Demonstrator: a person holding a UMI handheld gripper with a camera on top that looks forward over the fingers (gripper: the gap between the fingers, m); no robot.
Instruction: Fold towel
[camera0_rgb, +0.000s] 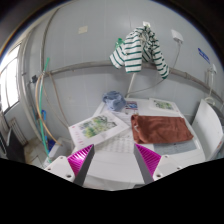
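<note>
A rust-brown towel (162, 128) lies flat on the white table (118, 152), folded into a rough rectangle, ahead of my gripper and to the right of it. My gripper (115, 160) hovers above the table's near part with its two magenta pads (82, 160) spread wide apart and nothing between them but bare table. The towel is beyond the right finger, not touching it.
A printed paper sheet (97, 127) lies left of the towel. A crumpled blue-grey cloth (114, 100) sits at the table's back. A green-striped garment (140, 50) hangs on the wall above. Hoses and poles (40, 100) stand at the left.
</note>
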